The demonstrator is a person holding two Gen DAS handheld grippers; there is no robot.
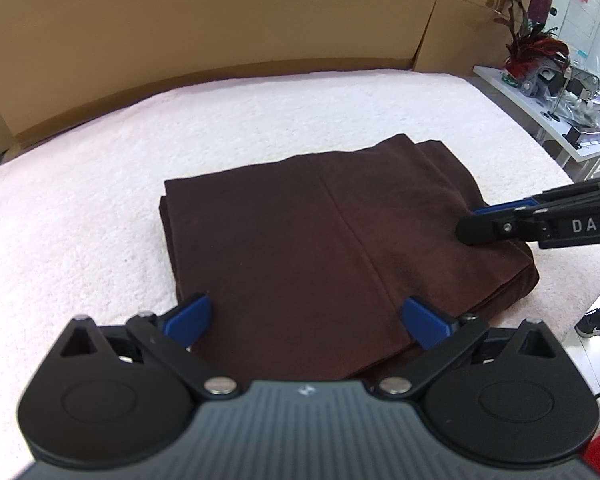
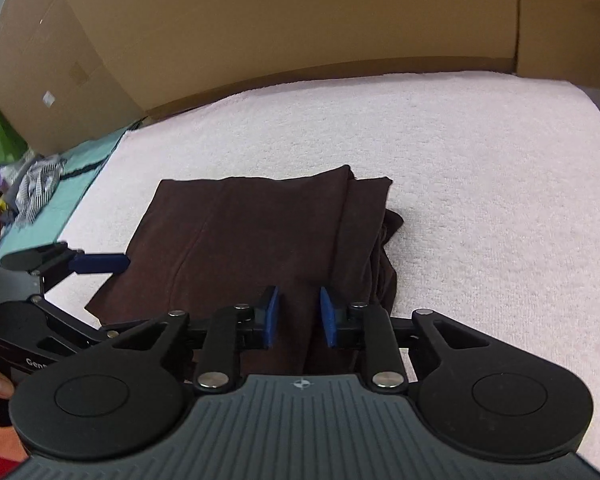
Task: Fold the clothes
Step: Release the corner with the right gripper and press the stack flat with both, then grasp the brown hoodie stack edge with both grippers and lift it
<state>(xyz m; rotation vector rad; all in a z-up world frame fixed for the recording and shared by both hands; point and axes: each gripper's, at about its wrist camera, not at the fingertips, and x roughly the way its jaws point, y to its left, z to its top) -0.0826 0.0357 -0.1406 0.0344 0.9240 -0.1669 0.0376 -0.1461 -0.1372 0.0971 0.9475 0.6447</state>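
A dark brown garment (image 1: 300,232) lies folded into a thick rectangle on the white fleecy cover (image 1: 100,208). My left gripper (image 1: 306,314) is open wide at the garment's near edge, its blue pads straddling the cloth without pressing it. In the same view my right gripper (image 1: 474,226) reaches in from the right and rests over the garment's right border. In the right wrist view the garment (image 2: 240,232) shows stacked layers along its right side. There my right gripper (image 2: 300,314) hangs over the near edge, blue pads narrowly apart with cloth seen under the gap. One of the left gripper's fingers (image 2: 100,263) lies at the garment's left edge.
Cardboard boxes (image 1: 220,20) wall off the back. A white shelf (image 1: 540,100) with clutter and a feathery plant stands at the right. A teal cloth (image 2: 60,200) and a striped garment (image 2: 36,184) lie off the left edge. A person's shoe (image 1: 596,320) is on the floor.
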